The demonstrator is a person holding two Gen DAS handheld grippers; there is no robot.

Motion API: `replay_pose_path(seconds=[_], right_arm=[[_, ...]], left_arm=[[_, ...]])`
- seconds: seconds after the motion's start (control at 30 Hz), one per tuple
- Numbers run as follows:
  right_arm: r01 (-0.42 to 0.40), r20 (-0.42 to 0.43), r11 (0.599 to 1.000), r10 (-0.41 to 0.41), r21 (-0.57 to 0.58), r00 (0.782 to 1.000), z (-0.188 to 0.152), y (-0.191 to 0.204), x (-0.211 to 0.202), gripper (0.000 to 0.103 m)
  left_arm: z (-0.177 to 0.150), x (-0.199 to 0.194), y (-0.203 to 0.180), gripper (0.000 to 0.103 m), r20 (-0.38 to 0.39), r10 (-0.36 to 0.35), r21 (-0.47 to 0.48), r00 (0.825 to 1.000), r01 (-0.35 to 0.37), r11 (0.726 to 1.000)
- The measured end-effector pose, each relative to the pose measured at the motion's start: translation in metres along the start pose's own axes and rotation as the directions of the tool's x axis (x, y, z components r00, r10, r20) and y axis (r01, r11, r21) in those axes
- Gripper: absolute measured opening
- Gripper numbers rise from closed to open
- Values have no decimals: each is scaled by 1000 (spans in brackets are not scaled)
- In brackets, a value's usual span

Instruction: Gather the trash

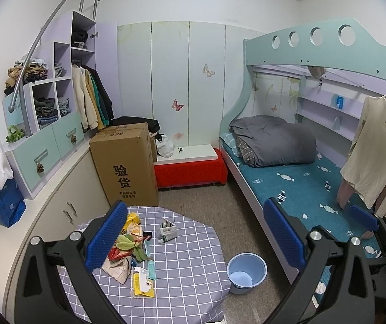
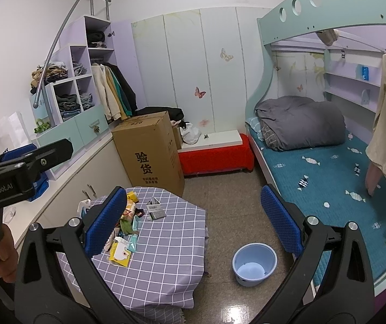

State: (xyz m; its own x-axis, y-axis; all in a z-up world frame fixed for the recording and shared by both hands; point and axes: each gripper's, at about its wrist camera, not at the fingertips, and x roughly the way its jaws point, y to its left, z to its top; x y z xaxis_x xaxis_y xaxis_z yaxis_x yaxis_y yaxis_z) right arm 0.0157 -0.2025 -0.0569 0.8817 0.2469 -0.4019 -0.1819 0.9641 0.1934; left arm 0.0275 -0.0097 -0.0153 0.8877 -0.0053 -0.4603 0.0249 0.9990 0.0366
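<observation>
Both grippers hang above the near side of the table (image 1: pixel 182 270), jaws spread wide and holding nothing. Seen from its own camera, the left gripper (image 1: pixel 195 240) has blue ribbed pads (image 1: pixel 106 237) framing the tabletop; the right gripper (image 2: pixel 193 221) shows the same wide gap in its own view, and its pad and black frame also edge into the left wrist view. A hand (image 2: pixel 3 253) grips the left tool's handle at the left border of the right wrist view.

On the table, covered in a grey checked cloth, the trash (image 1: pixel 128 251) lies in a loose pile toward the table's left side: crumpled wrappers, green and red scraps, a yellow packet (image 1: pixel 142 284) nearest the camera. A small folded carton (image 1: pixel 168 230) sits apart, toward the table's middle. On the floor just right of the table stands a light blue bin (image 1: pixel 247 272), upright, its mouth open.

Beyond the table, a tall cardboard box (image 1: pixel 125 167) stands against the cabinets. Farther back from the table, a red bench (image 1: pixel 190 172) meets the wall, and to the table's right runs a bunk bed (image 1: pixel 301 186) with teal bedding and a rolled grey quilt (image 1: pixel 274 141)
</observation>
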Motion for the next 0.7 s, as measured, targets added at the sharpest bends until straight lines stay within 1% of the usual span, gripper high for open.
replay_pose_path(seconds=[0.17, 0.3, 0.4, 0.6, 0.7], right_arm=[[-7, -12, 1000, 8, 5, 1000, 2, -9, 6, 97], [-32, -50, 999, 32, 12, 998, 1, -20, 14, 97], [-35, -70, 999, 36, 22, 997, -2, -29, 19, 97], [-42, -129, 999, 46, 35, 991, -11, -45, 32, 97], [-54, -188, 998, 61, 43, 980, -20, -49, 47, 97]], left_arm=[[3, 8, -8, 99, -20, 6, -3, 1000, -6, 1000], [2, 15, -15, 99, -43, 14, -11, 999, -14, 1000], [-1, 23, -21, 99, -68, 19, -22, 998, -20, 1000], [-14, 44, -27, 99, -146, 7, -57, 989, -15, 998], [-28, 57, -24, 99, -199, 13, -69, 980, -27, 997]])
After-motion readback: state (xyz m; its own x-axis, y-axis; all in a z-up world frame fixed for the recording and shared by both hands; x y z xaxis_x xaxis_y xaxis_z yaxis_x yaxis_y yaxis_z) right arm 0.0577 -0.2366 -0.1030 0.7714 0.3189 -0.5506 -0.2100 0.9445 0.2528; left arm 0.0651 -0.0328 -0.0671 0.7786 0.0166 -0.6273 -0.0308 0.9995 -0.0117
